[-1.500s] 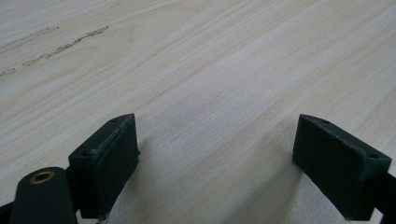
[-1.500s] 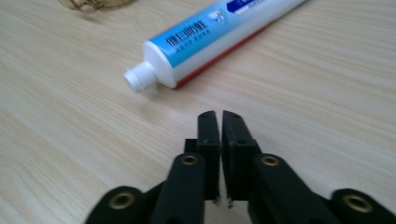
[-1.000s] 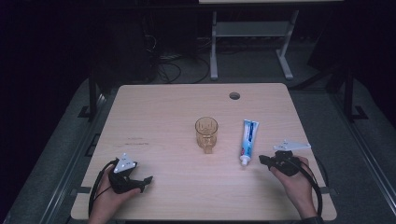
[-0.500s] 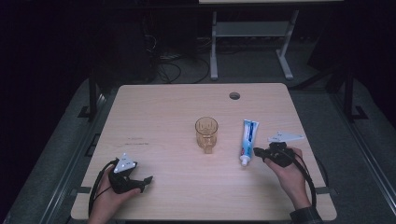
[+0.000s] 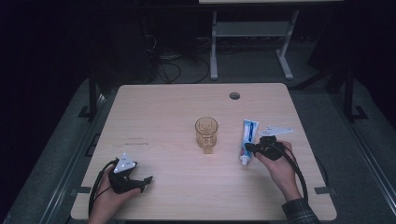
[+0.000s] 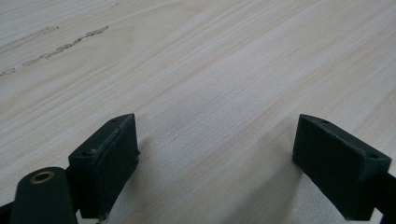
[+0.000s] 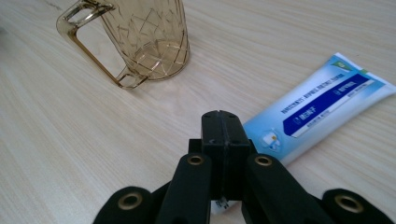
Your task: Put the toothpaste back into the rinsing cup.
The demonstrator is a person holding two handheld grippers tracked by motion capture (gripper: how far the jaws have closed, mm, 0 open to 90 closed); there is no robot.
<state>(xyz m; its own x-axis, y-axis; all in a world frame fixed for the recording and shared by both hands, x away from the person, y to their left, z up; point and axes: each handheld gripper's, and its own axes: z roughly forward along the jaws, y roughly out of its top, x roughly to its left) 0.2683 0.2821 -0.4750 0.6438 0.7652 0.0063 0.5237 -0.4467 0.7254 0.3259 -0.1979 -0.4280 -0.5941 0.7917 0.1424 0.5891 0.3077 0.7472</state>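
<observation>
— Right gripper (image 5: 252,148)?
— Fingers pressed together, empty, resting against the toothpaste tube (image 7: 322,107) near the cap end.
— Left gripper (image 6: 215,163)?
— Fingers wide (bare desk (image 5: 163,116) between). Amber mug (image 5: 206,132) upright mid-desk.

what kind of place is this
Probably a lab or workshop set up for recording, not a home: a bare wooden desk with a cable hole, loose cables on the floor, and a metal stand in a dark room.
</observation>
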